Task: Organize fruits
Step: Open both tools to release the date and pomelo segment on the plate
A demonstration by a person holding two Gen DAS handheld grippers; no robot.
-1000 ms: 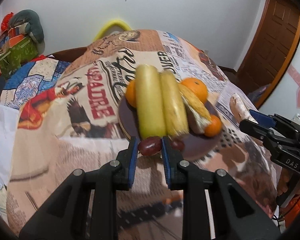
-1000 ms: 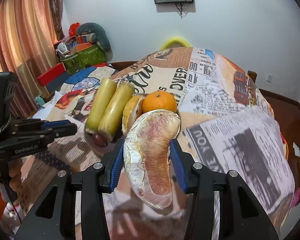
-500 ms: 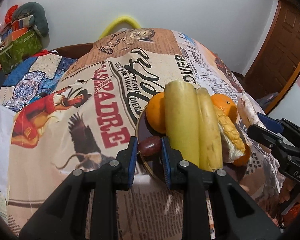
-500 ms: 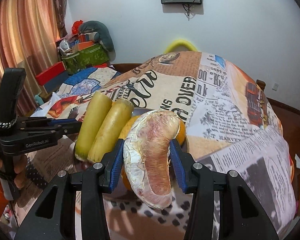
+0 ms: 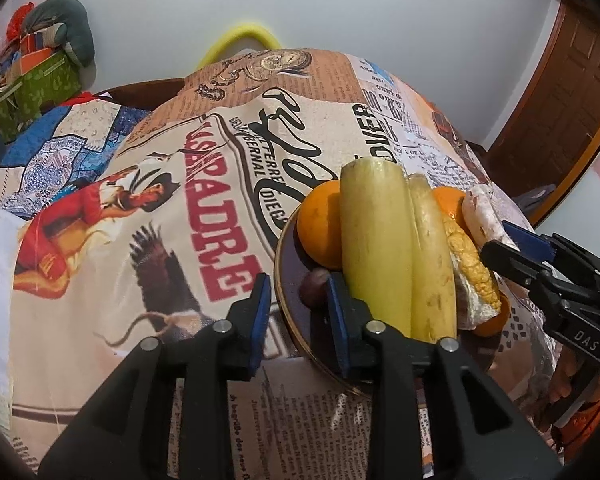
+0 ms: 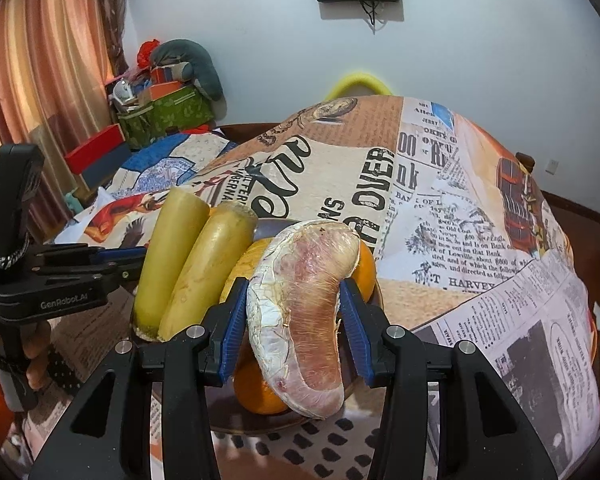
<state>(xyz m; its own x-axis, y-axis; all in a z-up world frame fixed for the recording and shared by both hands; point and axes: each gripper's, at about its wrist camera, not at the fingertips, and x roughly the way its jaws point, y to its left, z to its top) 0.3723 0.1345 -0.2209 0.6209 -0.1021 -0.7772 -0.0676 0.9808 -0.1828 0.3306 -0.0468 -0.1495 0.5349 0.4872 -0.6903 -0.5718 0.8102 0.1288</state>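
Looking along the left gripper (image 5: 294, 312), you see its blue fingers (image 5: 260, 304) opening over the near edge of a dark plate (image 5: 288, 248) on a table covered with a newspaper-print cloth (image 5: 160, 208). A small reddish-brown fruit (image 5: 314, 286), perhaps a date, sits on the plate between them, close against the right-hand finger and clear of the left-hand one, so it looks just released. Behind it lie two long pale yellow-green stalks (image 5: 374, 240) side by side, with an orange (image 5: 320, 226) beside them. Looking along the right gripper (image 6: 296, 324), its fingers are partly closed on a large peeled pomelo segment (image 6: 300, 304), pinkish with white pith, held just above the same plate (image 6: 276, 226), over another orange (image 6: 260, 394) and beside the stalks (image 6: 188, 268). The step in hand seems to be setting fruit onto the plate. Next, I judge, the left gripper should draw back without nudging the small fruit, and the right should lower the segment into a free spot before letting go.
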